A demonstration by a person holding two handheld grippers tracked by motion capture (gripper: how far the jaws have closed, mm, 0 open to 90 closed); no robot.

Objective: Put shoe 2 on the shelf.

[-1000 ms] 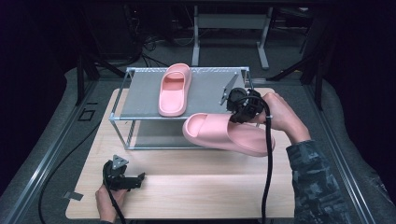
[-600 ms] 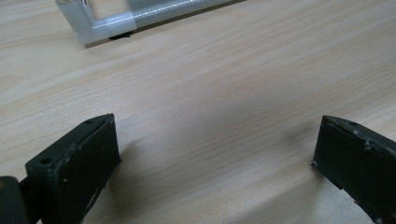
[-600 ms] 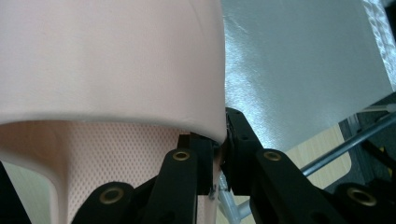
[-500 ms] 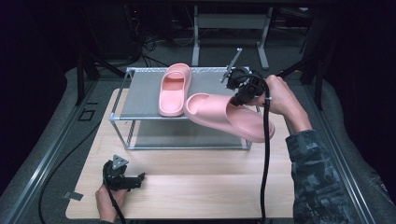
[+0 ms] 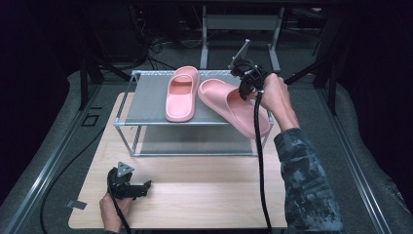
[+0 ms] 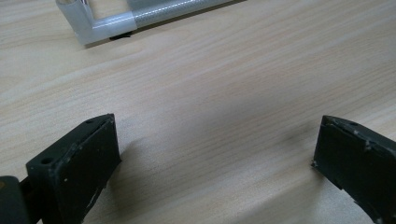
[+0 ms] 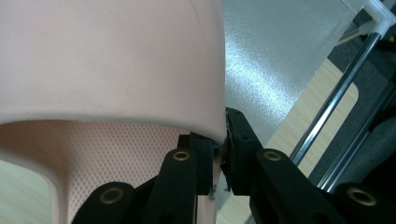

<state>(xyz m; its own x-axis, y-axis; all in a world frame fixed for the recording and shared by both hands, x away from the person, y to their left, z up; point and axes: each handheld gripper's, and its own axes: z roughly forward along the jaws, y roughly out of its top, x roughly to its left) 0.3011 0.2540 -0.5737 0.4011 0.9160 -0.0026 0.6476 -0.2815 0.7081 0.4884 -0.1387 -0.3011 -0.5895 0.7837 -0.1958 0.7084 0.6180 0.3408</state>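
The right gripper [image 5: 246, 83] is holding the second pink slipper [image 5: 233, 105] over the top shelf of the metal rack [image 5: 146, 100], its jaws clamped nearly together on the edge of the slipper's strap — in the right gripper view the two black jaws [image 7: 219, 151] are pinching the thin pink wall between them, with the dotted footbed showing below the strap. Compared with a second ago, when this slipper was hanging low in front of the rack near the wooden tabletop [image 5: 204, 190], it is now lying across the right part of the shelf, toe pointing toward the rear left and heel jutting past the shelf's front right corner; half a second ago it was still tilted at the shelf's front rail. The first pink slipper [image 5: 181, 92] is resting where it was, lengthwise on the shelf, just beside the held one and not clearly touching it. The left gripper [image 5: 127, 184] is staying put near the front left of the tabletop — in the left gripper view its jaws are standing wide apart over bare wood, gripping nothing, with a foot of the rack [image 6: 100, 25] at the upper left.
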